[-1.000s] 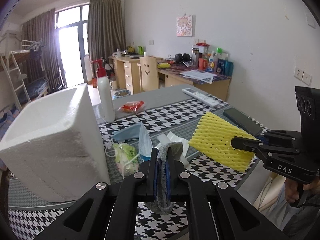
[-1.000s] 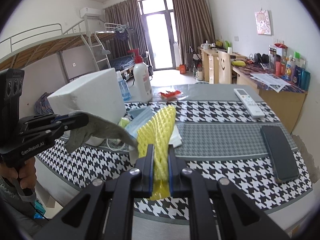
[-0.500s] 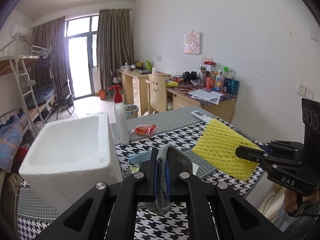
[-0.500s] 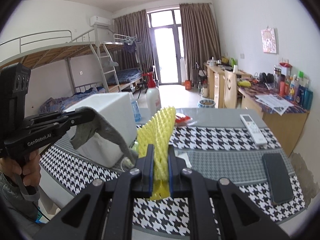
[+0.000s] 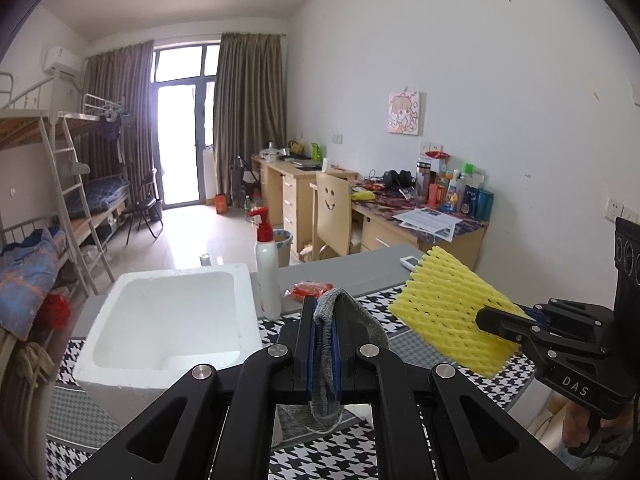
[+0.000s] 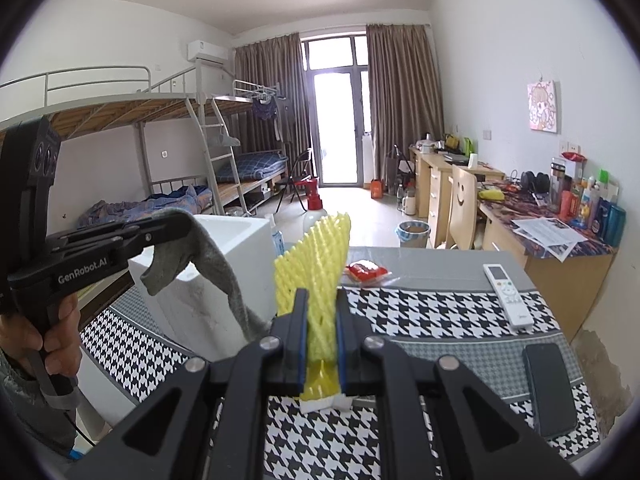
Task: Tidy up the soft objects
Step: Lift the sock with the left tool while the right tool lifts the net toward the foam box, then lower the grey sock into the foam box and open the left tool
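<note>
My left gripper (image 5: 324, 308) is shut on a grey sock (image 5: 352, 316) that drapes over its pads; the sock (image 6: 208, 256) hangs limp from that gripper (image 6: 182, 224) in the right wrist view. My right gripper (image 6: 322, 300) is shut on a yellow foam net (image 6: 316, 252), seen standing up between its pads. In the left wrist view the foam net (image 5: 444, 308) sticks out leftward from the right gripper (image 5: 482, 318). Both are held above the table, to the right of an open white foam box (image 5: 164, 320), which looks empty inside.
A white pump bottle (image 5: 267, 264) with a red top stands behind the foam box (image 6: 224, 248). A red packet (image 6: 366, 271), a white remote (image 6: 506, 294) and a dark phone (image 6: 550, 386) lie on the houndstooth table cloth (image 6: 420, 308). Desks, a chair and bunk beds fill the room beyond.
Both grippers have risen with the sock and the foam net still held. The view now looks down into the foam box, and items low on the table have dropped out of sight.
</note>
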